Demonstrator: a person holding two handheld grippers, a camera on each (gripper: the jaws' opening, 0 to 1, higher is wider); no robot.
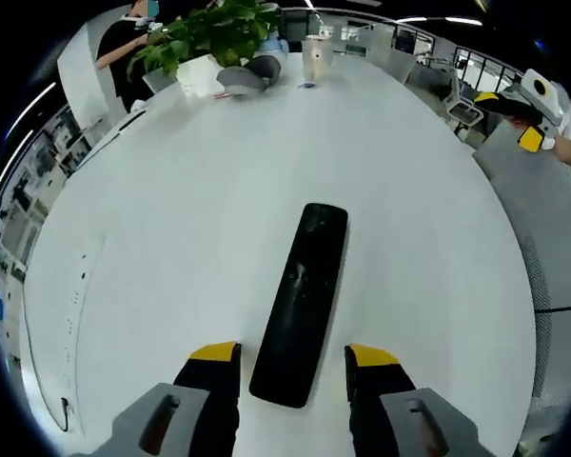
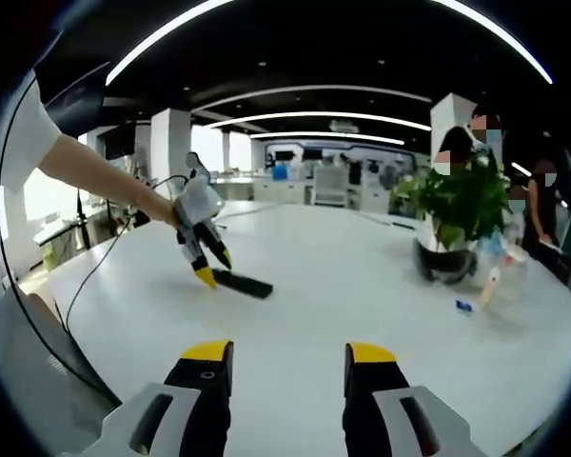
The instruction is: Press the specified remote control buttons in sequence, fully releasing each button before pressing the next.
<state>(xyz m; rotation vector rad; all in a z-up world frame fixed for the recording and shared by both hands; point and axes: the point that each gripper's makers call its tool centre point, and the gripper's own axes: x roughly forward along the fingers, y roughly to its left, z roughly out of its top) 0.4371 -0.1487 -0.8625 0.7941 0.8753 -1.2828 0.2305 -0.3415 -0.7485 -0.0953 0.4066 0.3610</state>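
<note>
Left gripper view: left tool [image 1: 293,357] spread wide, straddling remote [image 1: 302,300] on desk [image 1: 171,238]; potted plant [image 1: 214,38] and cup [image 1: 316,57] far ahead. Right tool [image 2: 289,354] also wide.

Grey hand-held gripper [image 1: 293,361] bodies with black, yellow-tipped jaws; white short sleeve [image 2: 24,133].

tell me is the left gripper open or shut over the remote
Open. In the left gripper view the left gripper has its yellow-tipped jaws spread apart, one on each side of the near end of the black remote control lying flat on the white table.
</note>
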